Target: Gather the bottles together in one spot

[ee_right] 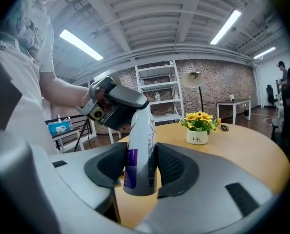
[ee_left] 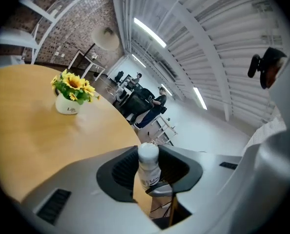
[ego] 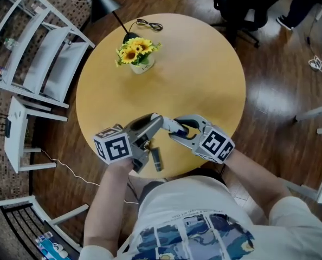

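A white bottle with a purple label is held in the air between both grippers, over the front edge of the round wooden table. My left gripper grips its top end: in the left gripper view the white cap sits between the dark pads of the left gripper. My right gripper is shut on the bottle's body, and the right gripper has its pads pressed on both sides of the label.
A white pot of yellow sunflowers stands toward the table's far side. Behind it are a black lamp base and a cable. A small dark object shows by the front edge. A white rack stands at the left.
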Tool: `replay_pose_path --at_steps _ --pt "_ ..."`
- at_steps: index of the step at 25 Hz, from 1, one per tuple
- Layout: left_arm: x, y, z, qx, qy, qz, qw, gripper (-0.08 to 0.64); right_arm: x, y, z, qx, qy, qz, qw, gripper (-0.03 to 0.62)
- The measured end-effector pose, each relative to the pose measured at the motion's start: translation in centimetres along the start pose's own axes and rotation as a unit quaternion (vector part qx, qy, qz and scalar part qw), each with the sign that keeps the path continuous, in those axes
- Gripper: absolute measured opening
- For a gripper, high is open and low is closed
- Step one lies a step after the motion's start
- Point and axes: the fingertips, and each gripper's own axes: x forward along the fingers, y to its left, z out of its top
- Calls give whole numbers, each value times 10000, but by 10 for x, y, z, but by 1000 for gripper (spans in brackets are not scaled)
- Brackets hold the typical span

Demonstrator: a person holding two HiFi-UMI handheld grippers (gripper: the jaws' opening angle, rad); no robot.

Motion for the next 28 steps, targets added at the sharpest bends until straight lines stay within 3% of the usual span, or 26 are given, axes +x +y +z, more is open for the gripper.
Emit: replay_pose_path --at_steps 4,8,14,20,24,28 --pt "16 -5 17 936 199 400 9946 123 -10 -19 -3 -96 106 -596 9981 205" --pt "30 28 58 1719 127 1465 9741 123 -37 -44 -15 153 202 -979 9949 192" --pt "52 121 95 1864 -60 2840 9405 123 -89 -67 -35 489 403 -1583 9854 160" --pt "74 200 112 1979 -58 3726 9066 123 -129 -73 -53 774 587 -1897 9770 141" --pt "78 235 121 1944 -215 4076 8920 123 -147 -76 -71 1009 709 -2075 9704 142" --pt "80 253 118 1950 -272 4139 8888 123 -153 -81 -85 1218 765 -2187 9651 141"
